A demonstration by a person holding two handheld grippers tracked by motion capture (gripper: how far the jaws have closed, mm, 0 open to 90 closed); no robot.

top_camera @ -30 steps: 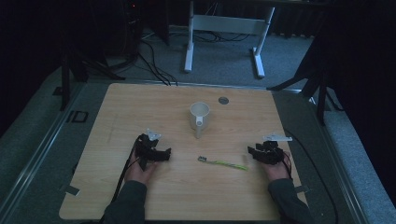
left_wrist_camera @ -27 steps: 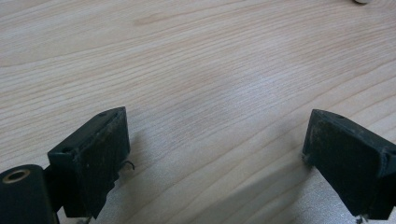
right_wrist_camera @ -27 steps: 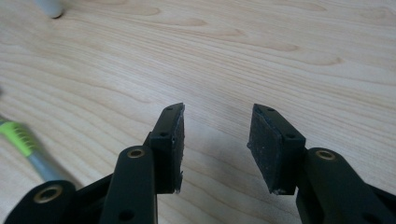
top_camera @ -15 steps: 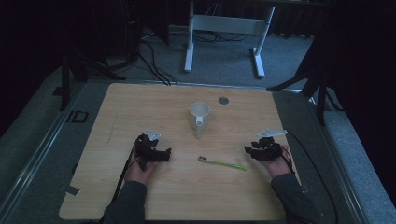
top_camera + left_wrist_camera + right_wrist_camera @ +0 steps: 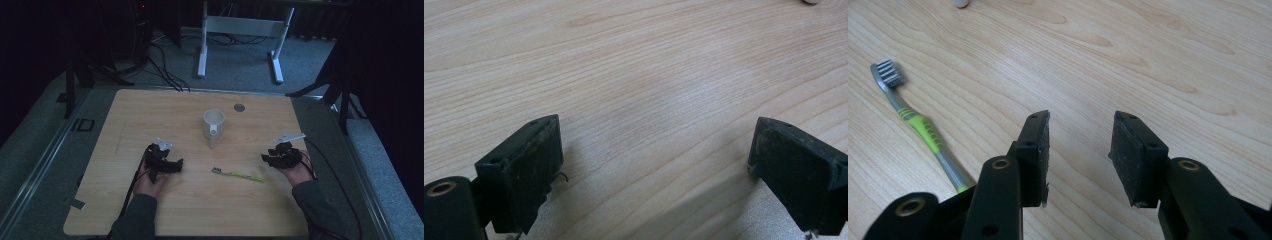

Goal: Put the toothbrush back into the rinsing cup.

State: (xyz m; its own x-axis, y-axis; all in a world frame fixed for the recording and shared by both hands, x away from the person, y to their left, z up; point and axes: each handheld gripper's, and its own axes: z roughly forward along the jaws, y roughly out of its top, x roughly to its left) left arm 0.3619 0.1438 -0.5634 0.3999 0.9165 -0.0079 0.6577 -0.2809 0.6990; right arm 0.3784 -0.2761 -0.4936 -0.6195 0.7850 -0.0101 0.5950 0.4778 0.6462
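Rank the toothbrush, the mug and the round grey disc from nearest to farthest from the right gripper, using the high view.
From the right gripper:
1. Toothbrush, lying just to its left on the table.
2. Mug, farther up at the table's middle.
3. Round grey disc, near the far edge.

Overhead camera; claw cameras probably near table.

Dim room, grey carpet, white stand

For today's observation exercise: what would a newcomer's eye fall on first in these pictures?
Probably the white mug, upright near the middle of the wooden table. Next, the green-handled toothbrush lying flat in front of it, between the left gripper and right gripper, whose empty jaws have just been closing.
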